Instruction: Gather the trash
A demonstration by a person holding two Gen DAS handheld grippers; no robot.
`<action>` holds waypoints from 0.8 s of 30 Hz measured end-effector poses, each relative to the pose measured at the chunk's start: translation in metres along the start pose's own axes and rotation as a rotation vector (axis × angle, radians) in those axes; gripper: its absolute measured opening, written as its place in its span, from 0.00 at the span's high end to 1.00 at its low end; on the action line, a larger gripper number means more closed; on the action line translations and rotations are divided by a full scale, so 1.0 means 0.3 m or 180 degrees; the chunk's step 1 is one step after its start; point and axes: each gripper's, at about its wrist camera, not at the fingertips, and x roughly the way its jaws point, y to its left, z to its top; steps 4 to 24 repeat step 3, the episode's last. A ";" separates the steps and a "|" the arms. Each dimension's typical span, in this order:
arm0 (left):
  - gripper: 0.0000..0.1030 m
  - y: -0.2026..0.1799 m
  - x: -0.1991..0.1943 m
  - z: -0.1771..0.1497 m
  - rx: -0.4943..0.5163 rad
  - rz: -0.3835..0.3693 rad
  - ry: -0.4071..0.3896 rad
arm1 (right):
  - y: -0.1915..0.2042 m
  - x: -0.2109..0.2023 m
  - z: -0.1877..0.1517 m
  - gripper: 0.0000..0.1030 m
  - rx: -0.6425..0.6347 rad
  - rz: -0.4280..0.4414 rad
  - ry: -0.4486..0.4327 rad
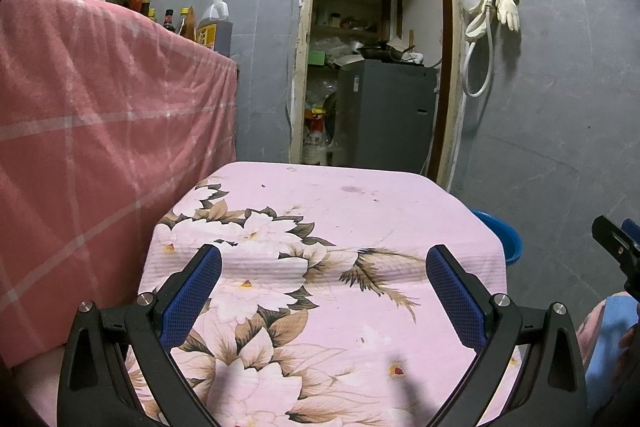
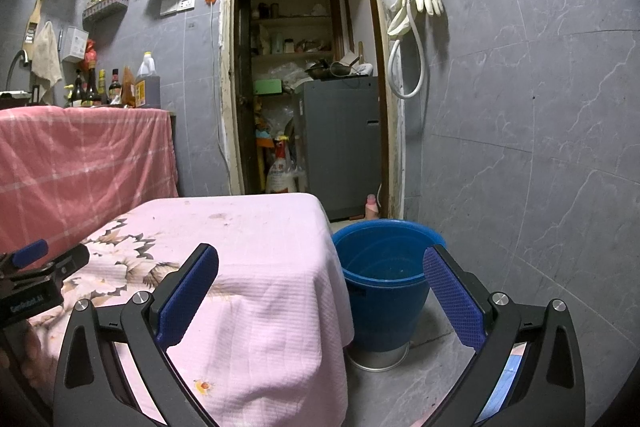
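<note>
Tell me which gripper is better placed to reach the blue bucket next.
Right. The right gripper is open, with the blue bucket partly between its fingers; the left gripper faces the floral cloth.

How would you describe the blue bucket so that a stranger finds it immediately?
Find the low table under the pink flowered cloth. On the floor at its right side, below the doorway, stands the bucket. It is the only round, open, bright blue container among grey tiles.

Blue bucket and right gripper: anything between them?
Nothing; in the right wrist view, only bare grey floor separates the open right gripper from the blue bucket.
</note>
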 end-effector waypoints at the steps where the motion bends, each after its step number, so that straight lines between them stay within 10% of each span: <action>1: 0.03 -0.001 0.000 -0.001 0.0008 -0.0001 -0.0001 | 0.000 0.000 0.000 0.00 -0.0001 0.0000 0.0003; 24: 0.03 0.000 0.001 -0.003 0.0016 -0.0013 -0.0002 | 0.000 0.000 0.002 0.00 0.0003 -0.0001 0.0002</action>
